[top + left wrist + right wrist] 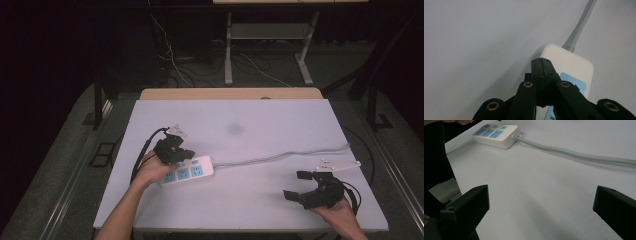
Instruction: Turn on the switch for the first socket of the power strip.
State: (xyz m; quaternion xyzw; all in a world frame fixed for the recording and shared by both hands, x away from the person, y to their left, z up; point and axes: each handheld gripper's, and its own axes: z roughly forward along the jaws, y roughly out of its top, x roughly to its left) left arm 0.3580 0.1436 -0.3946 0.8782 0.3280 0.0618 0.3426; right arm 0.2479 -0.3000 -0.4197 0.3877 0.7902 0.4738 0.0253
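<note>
A white power strip (189, 172) with pale blue socket faces lies flat on the white table (260, 125), left of centre, sockets upward; its grey cable (280, 156) leaves the right end and runs across the table to the far right edge.

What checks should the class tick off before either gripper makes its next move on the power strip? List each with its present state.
1. Power strip lies flat on the table, sockets facing up: ok.
2. Left gripper is over the strip, jaws pressed together with nothing between them: ok.
3. Left gripper actually touching the strip: cannot tell.
4. Right gripper is open, holding nothing, and away from the strip: ok.
5. Grey cord runs off the strip toward the table's right edge, apart from the right gripper: ok.
6. Cord's far end plugged in: cannot tell.
</note>
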